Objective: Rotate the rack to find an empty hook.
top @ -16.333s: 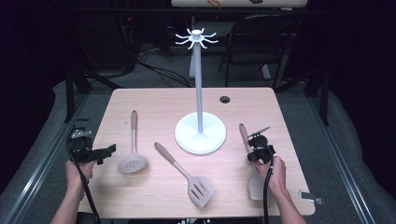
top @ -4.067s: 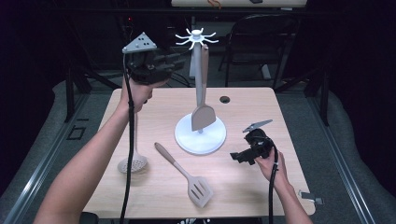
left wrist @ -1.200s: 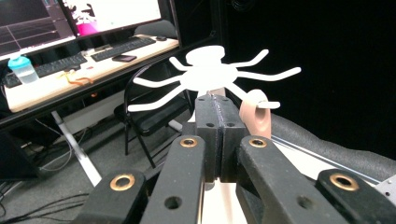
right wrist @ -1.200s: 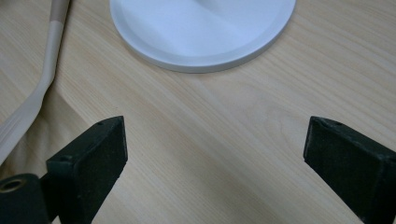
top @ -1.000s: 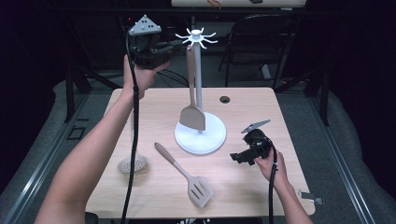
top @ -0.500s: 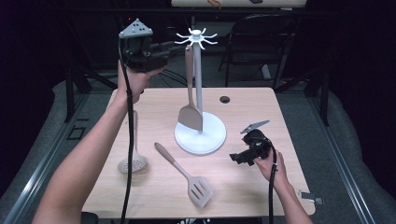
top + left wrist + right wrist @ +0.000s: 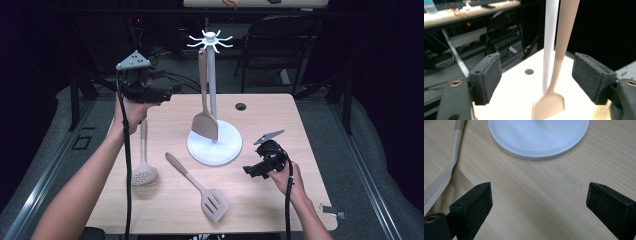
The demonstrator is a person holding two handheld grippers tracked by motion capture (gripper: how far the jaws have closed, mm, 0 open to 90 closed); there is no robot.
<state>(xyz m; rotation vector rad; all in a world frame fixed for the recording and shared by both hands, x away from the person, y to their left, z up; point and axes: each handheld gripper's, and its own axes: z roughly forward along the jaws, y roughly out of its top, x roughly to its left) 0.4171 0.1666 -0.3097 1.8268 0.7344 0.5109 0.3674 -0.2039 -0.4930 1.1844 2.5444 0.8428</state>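
A white utensil stand with hooked arms at its top rises from a round base mid-table. A tan solid spatula hangs from one hook, blade just above the base. My left gripper is held up in the air left of the stand, open and empty; in the left gripper view the pole and spatula lie beyond its wide-apart jaws. My right gripper rests low on the table right of the base, open and empty. A slotted spatula and a skimmer lie on the table.
The wooden table has a small round cable hole behind the stand. A dark chair stands beyond the far edge. In the right gripper view the base and slotted spatula handle lie ahead.
My left gripper has let go of the hung spatula and drawn back to the left and lower. The spatula now hangs free on the hook. The right gripper has stayed put.
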